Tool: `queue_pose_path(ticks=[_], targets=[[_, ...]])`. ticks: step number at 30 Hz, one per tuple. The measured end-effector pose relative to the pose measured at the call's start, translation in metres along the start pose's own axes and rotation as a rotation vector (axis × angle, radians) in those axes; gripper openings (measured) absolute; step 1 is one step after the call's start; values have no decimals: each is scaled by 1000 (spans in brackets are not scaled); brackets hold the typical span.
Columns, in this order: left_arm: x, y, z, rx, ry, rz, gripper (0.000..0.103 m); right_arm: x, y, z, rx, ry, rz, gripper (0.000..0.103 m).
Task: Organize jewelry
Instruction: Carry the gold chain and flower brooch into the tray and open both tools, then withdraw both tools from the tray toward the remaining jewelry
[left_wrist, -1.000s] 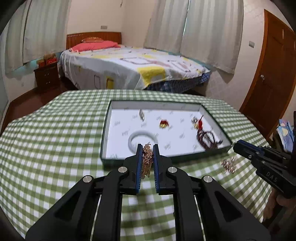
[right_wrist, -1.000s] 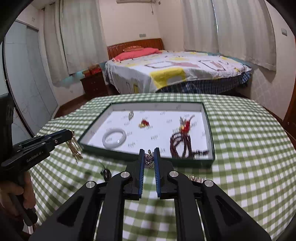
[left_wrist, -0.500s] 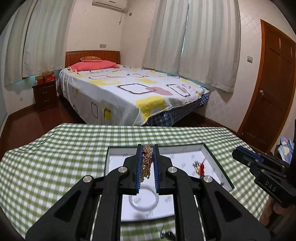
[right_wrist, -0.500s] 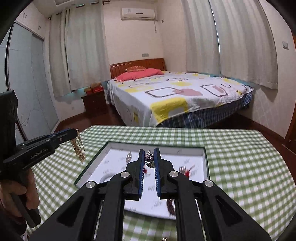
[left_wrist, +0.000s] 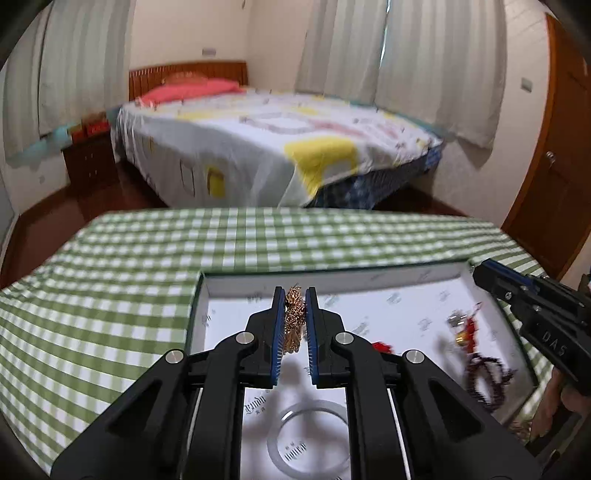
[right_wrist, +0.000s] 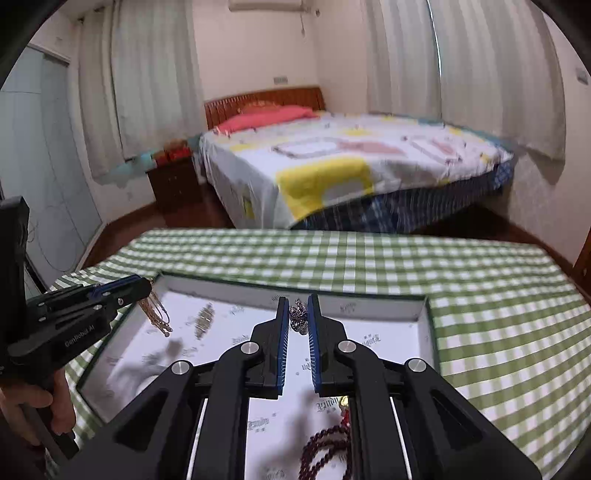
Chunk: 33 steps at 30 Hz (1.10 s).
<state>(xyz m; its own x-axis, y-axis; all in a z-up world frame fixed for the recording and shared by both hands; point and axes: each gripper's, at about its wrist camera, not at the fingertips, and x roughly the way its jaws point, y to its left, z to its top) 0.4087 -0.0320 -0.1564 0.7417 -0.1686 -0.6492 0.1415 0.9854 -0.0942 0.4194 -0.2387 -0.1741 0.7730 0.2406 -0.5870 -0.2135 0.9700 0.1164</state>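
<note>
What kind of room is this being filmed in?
A home bedroom, by the look of it: a made bed with a red pillow, a nightstand and curtains. In front, a checked table holds a jewelry tray.

Only readable stuff is on my black plastic tools: my right tool (left_wrist: 480, 275) says "DAS" in pale letters along its side, and my left tool (right_wrist: 142, 290) says "GenRobot AI". The white tray liner (right_wrist: 369, 332) has dark script logos, too blurry to read.
</note>
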Motion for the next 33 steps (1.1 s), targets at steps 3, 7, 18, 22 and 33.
queue_pose_path(ticks=[3,7,18,22,33], targets=[[21,5,-3,-11,59,1,11,22,-2,-1,-5,61,-10,11],[36,6,-1,-8,116,-6,11,38,-4,-1,-4,145,2,11],[29,10,-2,-39,94,6,38,28,-7,-1,14,122,-14,43],[12,13,-3,-58,61,3,47,2,-6,-1,9,36,-22,43],[-71,-6,-34,-55,-43,-8,51,-82,9,-36,1,-83,-68,43]])
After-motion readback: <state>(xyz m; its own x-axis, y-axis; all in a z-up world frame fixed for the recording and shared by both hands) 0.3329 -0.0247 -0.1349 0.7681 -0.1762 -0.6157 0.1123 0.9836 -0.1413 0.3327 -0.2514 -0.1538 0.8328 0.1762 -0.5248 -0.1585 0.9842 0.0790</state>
